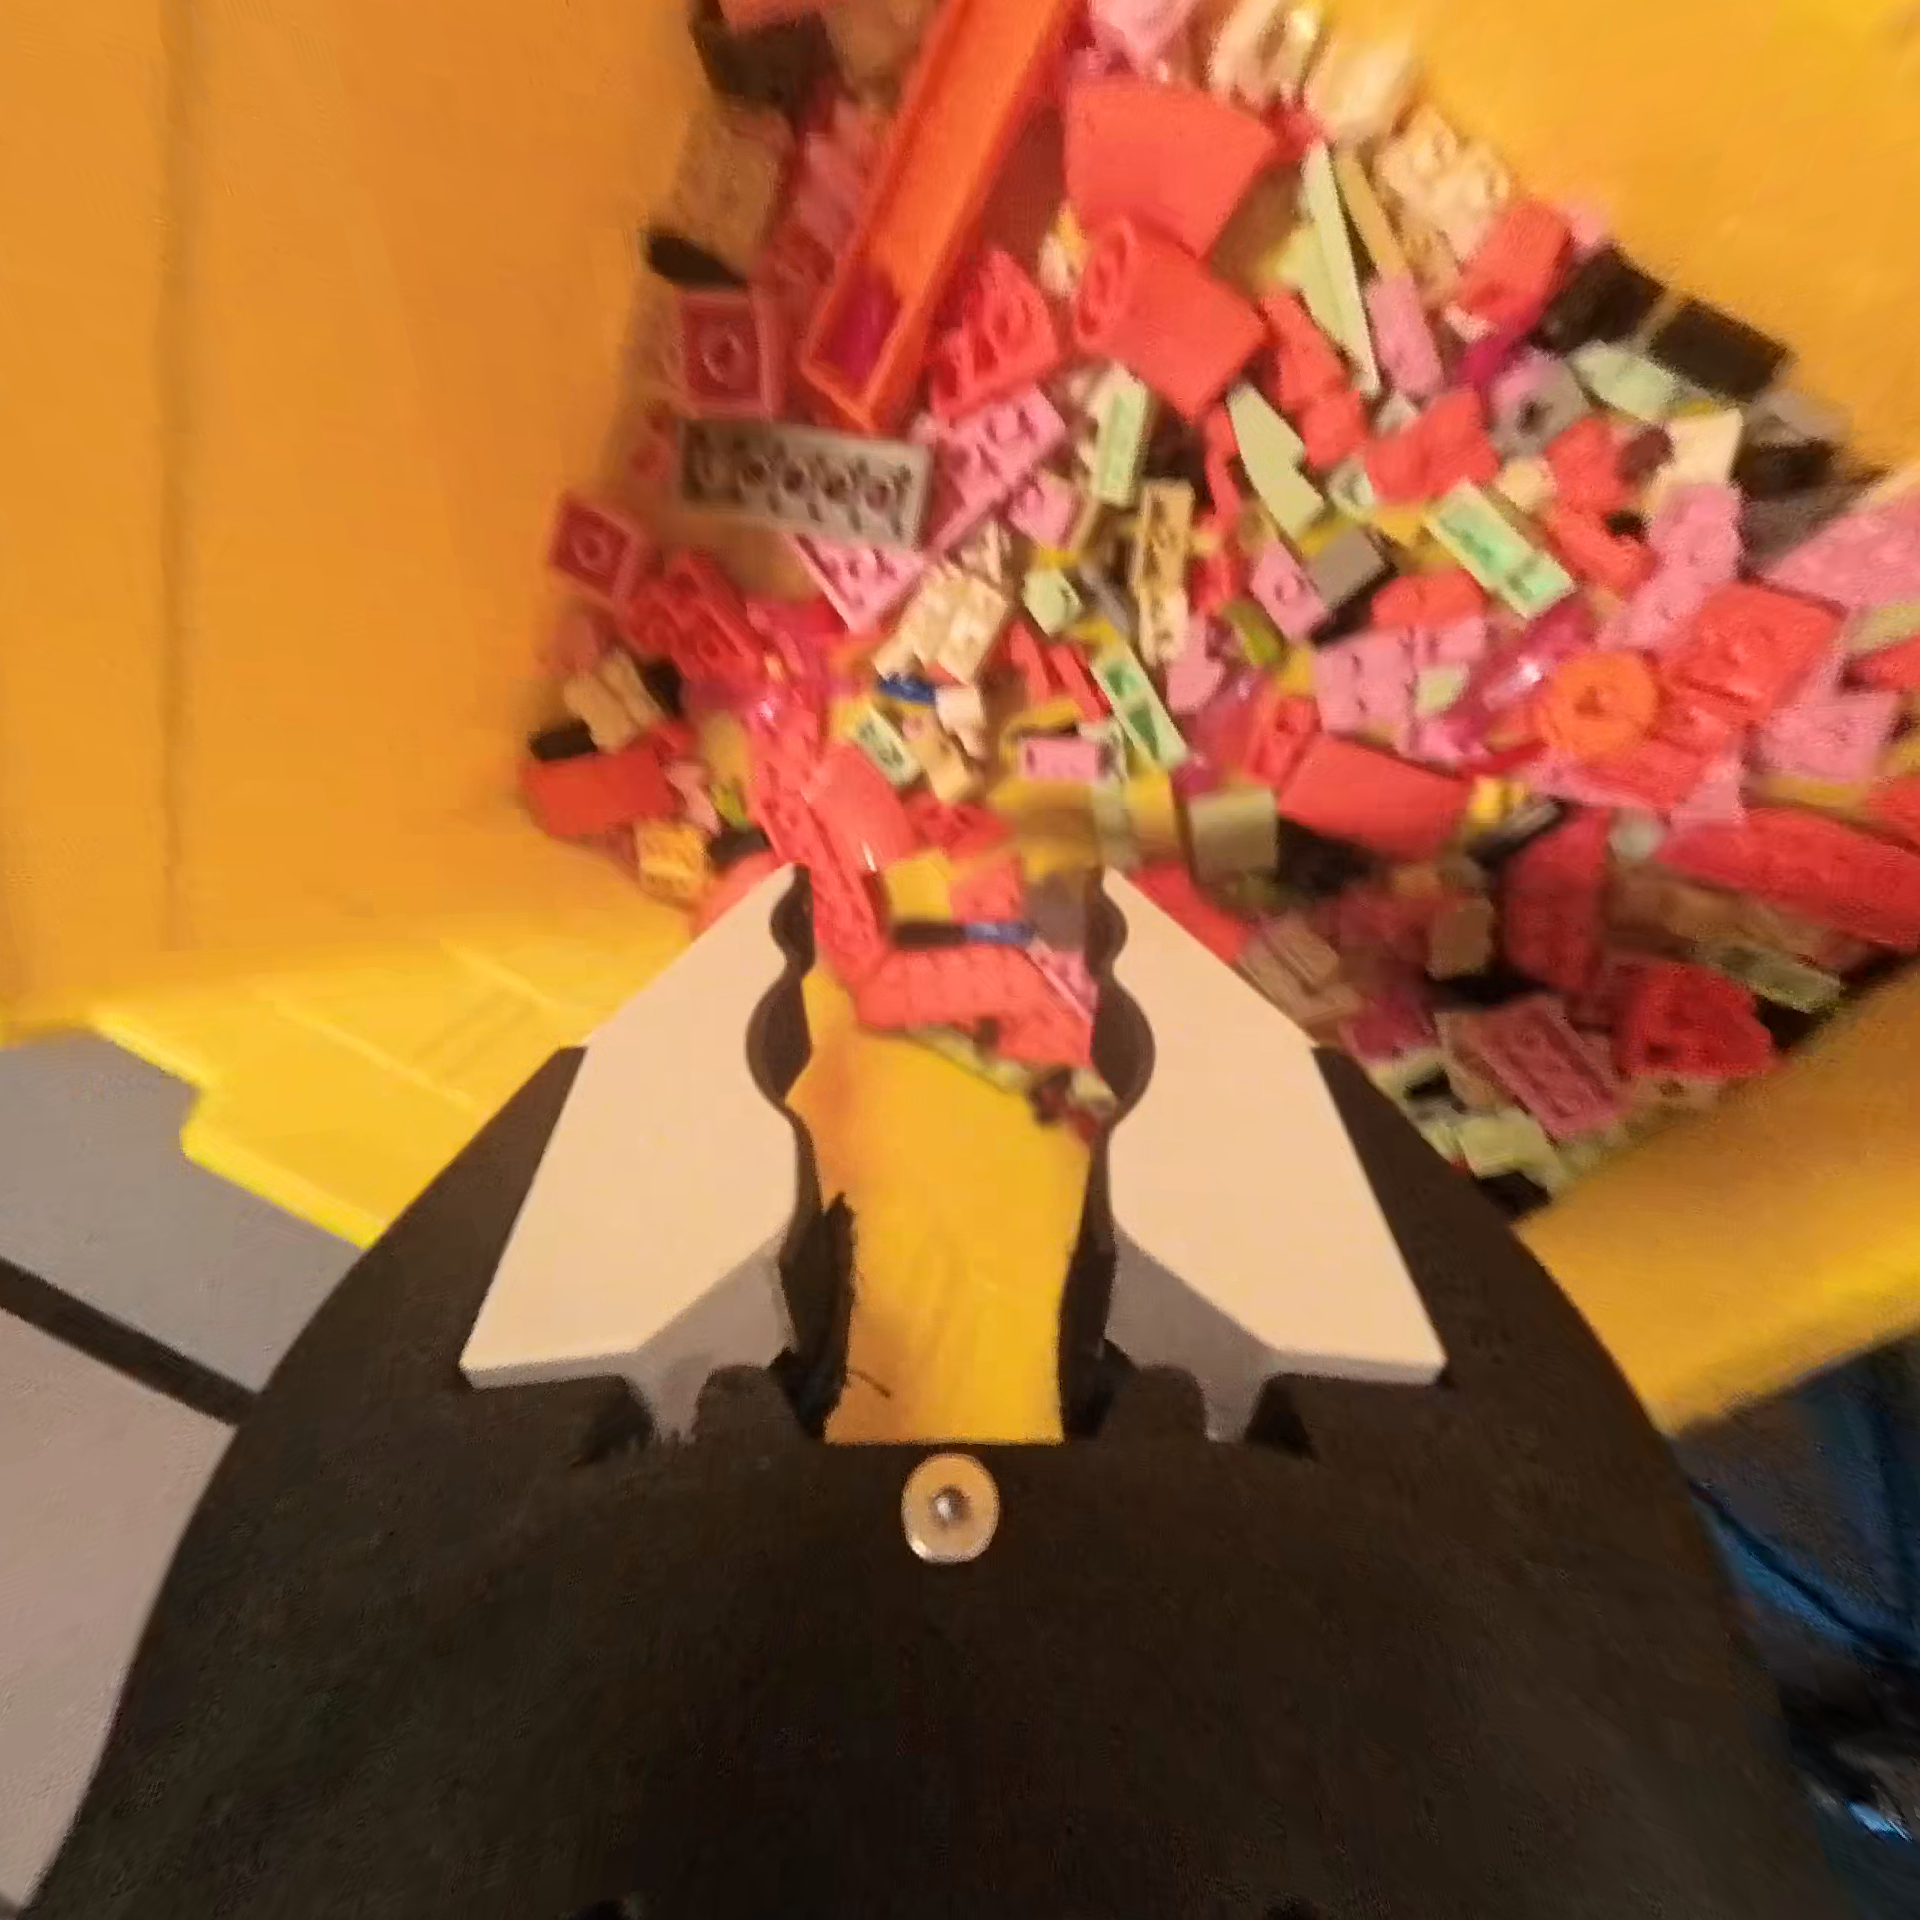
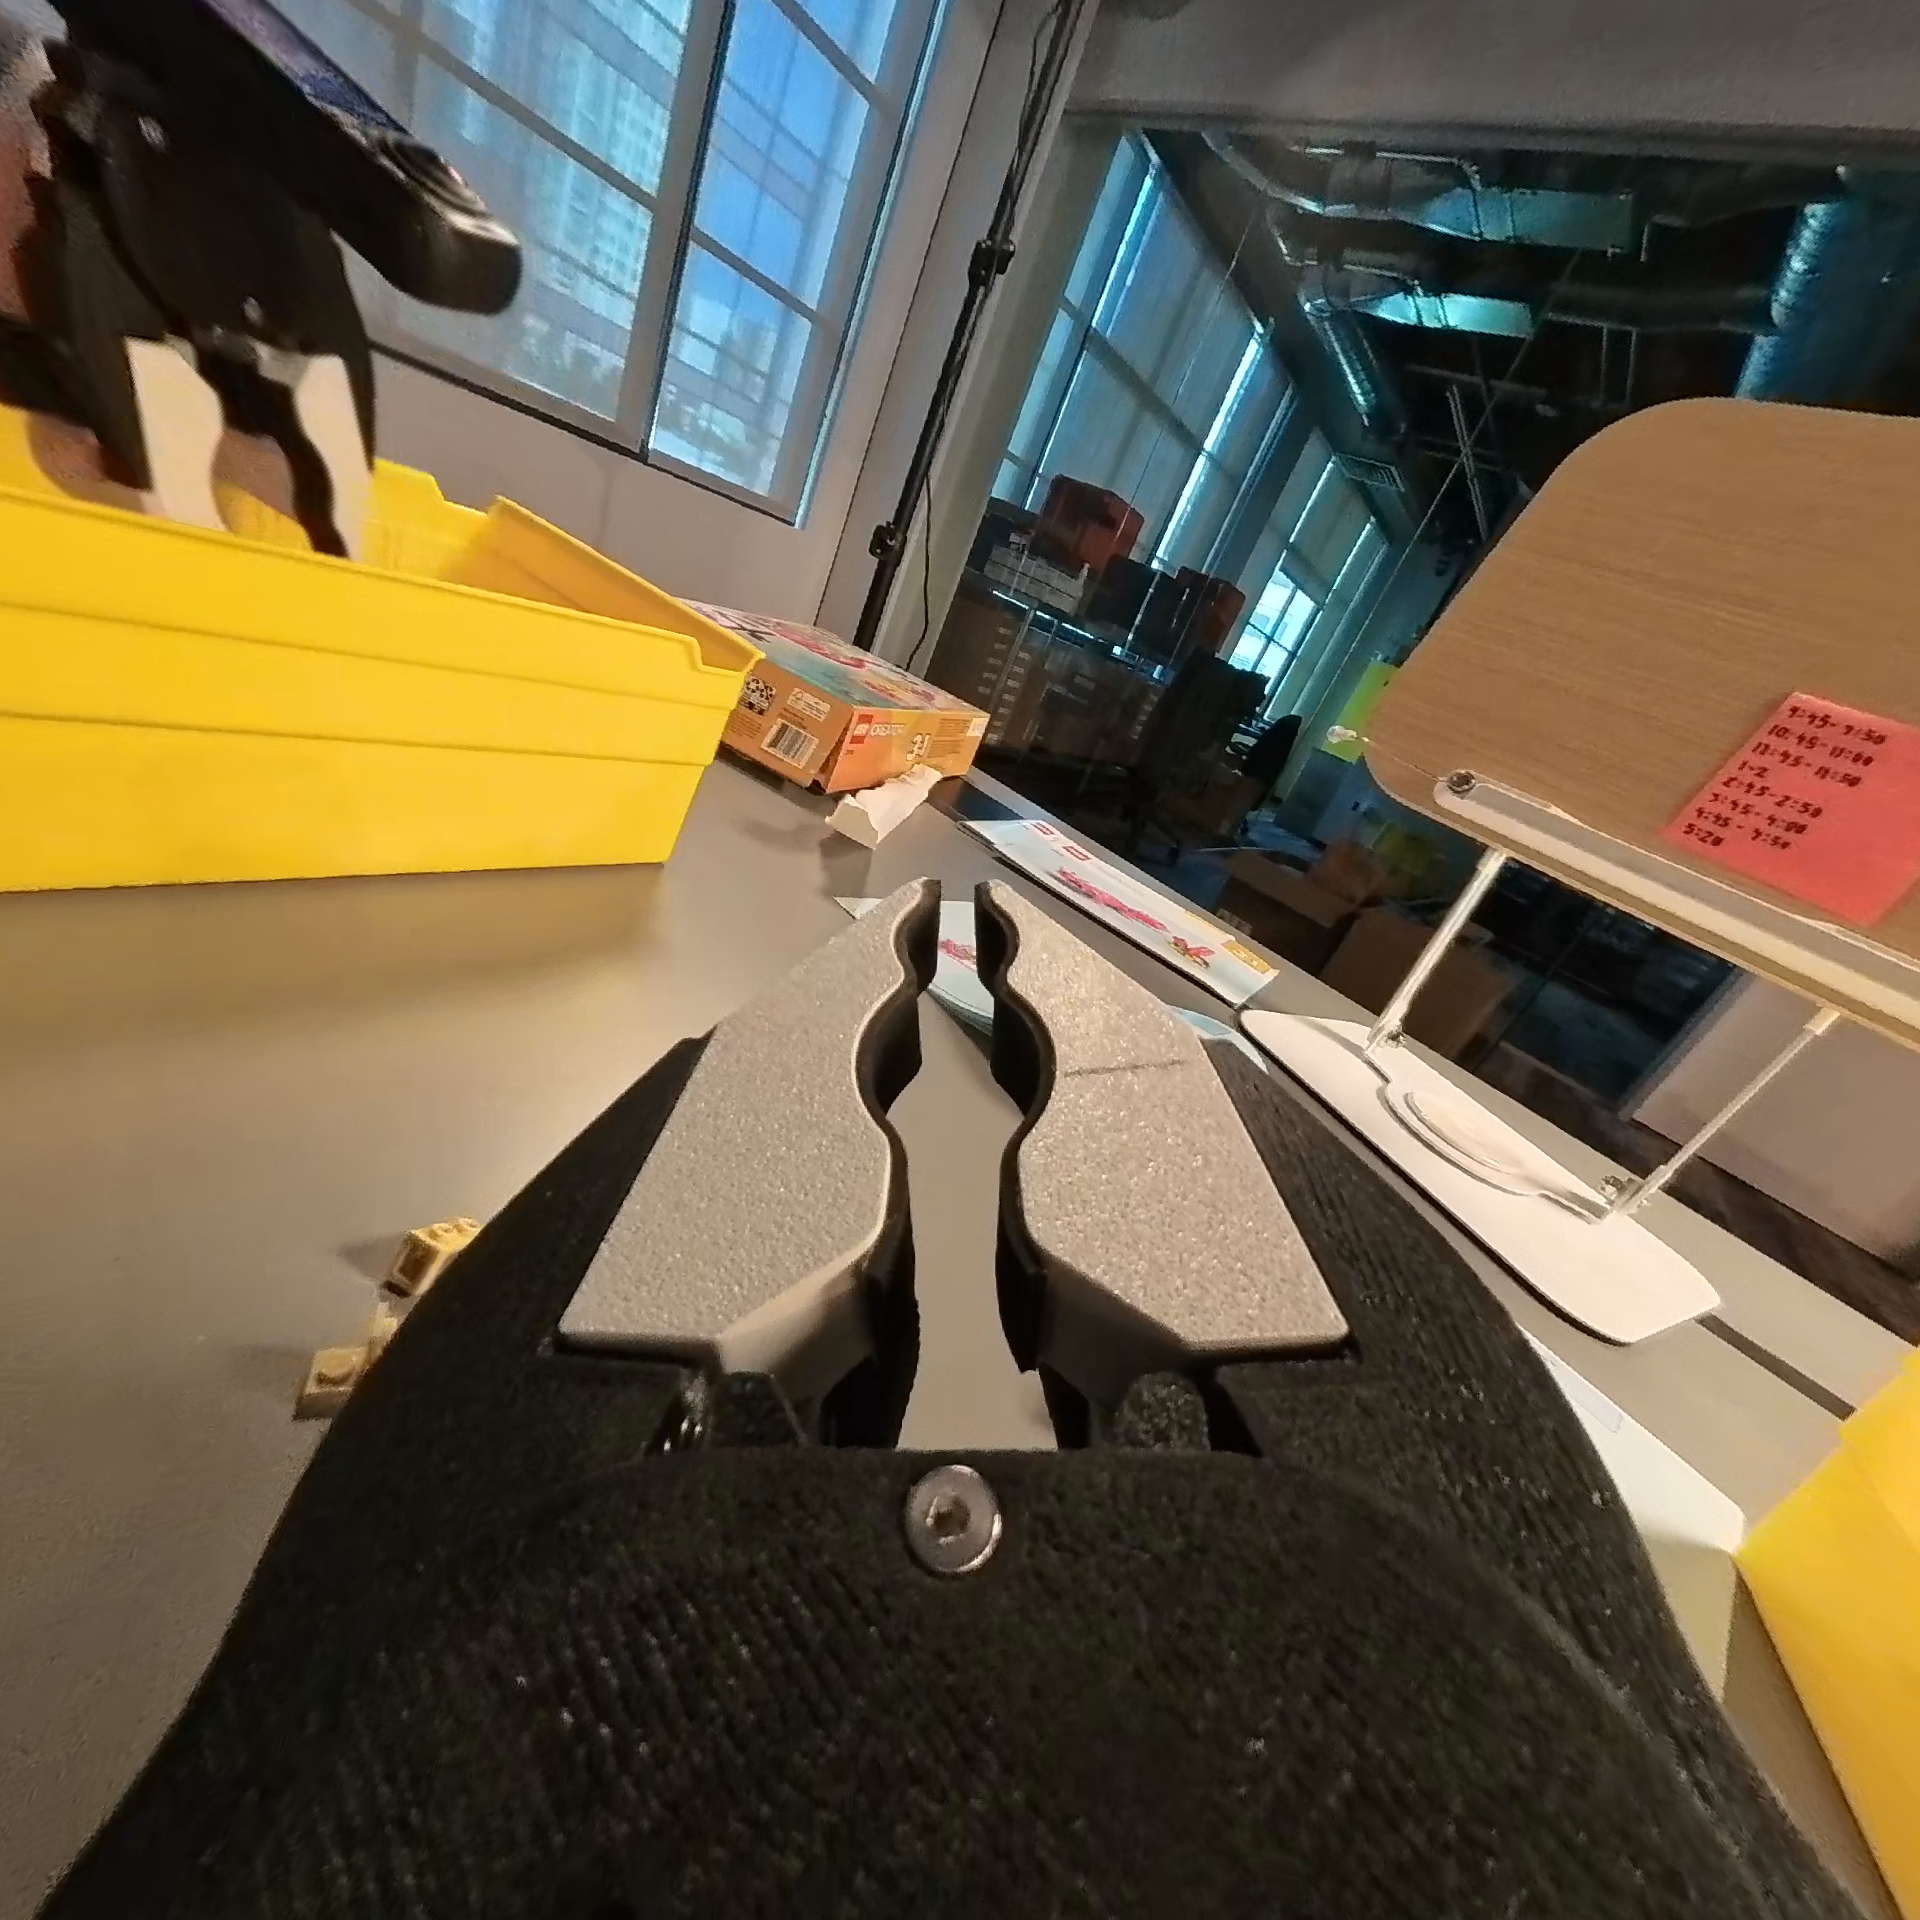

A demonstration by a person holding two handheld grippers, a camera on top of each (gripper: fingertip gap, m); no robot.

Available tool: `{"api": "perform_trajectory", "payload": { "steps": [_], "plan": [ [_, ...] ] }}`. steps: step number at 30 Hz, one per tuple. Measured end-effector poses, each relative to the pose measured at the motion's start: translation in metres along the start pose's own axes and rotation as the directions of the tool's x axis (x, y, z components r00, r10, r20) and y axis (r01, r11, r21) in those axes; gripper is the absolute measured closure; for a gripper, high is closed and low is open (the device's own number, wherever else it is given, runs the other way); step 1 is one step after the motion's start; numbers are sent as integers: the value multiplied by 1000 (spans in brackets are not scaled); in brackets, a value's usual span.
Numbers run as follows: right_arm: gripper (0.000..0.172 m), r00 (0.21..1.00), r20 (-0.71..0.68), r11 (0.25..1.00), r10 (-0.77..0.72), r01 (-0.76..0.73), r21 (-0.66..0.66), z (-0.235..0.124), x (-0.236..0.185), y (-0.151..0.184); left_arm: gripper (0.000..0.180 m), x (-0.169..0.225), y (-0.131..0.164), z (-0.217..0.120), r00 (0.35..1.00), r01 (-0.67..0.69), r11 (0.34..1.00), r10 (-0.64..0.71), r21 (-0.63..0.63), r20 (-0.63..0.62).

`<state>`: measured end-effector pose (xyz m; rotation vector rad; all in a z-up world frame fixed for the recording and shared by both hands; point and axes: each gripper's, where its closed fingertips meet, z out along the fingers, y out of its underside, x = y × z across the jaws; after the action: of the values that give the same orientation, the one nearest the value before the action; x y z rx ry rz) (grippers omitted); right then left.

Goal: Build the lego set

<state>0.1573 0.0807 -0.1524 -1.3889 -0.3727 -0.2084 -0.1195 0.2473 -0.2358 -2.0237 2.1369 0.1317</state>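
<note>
Blurred red, pink, pale bricks (image 1: 1195, 582) heaped in yellow bin (image 1: 312, 520), seemingly loose.

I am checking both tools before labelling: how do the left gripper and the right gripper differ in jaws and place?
The left gripper has pale fingers and jaws spread wide; the right gripper has grey speckled fingers and jaws almost closed, with nothing between them. The left reaches into the yellow plastic bin over mixed toy bricks; the right sits low over the grey table. Both have wavy black pads.
</note>
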Motion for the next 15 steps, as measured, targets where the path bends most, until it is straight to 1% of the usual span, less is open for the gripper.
{"api": "perform_trajectory", "payload": {
  "steps": [2,4,6,7,10,12,15],
  "plan": [
    [167,1000,5,1000,-8,8,1,0,-2,-1,121,15,17,-7,999,14,997,-17,-77,-48],
    [167,1000,8,1000,-15,15,3,0,-3,-1,117,33,28,-14,996,-4,994,-7,-110,-92],
    [167,1000,10,1000,-21,21,5,0,-3,-2,108,52,35,-18,989,-25,991,5,-131,-150],
    [167,1000,11,1000,-23,23,5,0,-4,-2,107,58,38,-19,986,-39,989,15,-142,-165],
    [167,1000,11,1000,-25,25,3,0,-4,-2,107,67,51,-17,987,-87,975,56,-206,-153],
    [167,1000,10,1000,-23,23,3,0,-3,-1,102,73,60,-15,983,-122,962,82,-245,-166],
    [167,1000,9,1000,-23,23,3,1,-3,-1,98,79,65,-13,975,-154,952,103,-263,-197]
  ]
}}
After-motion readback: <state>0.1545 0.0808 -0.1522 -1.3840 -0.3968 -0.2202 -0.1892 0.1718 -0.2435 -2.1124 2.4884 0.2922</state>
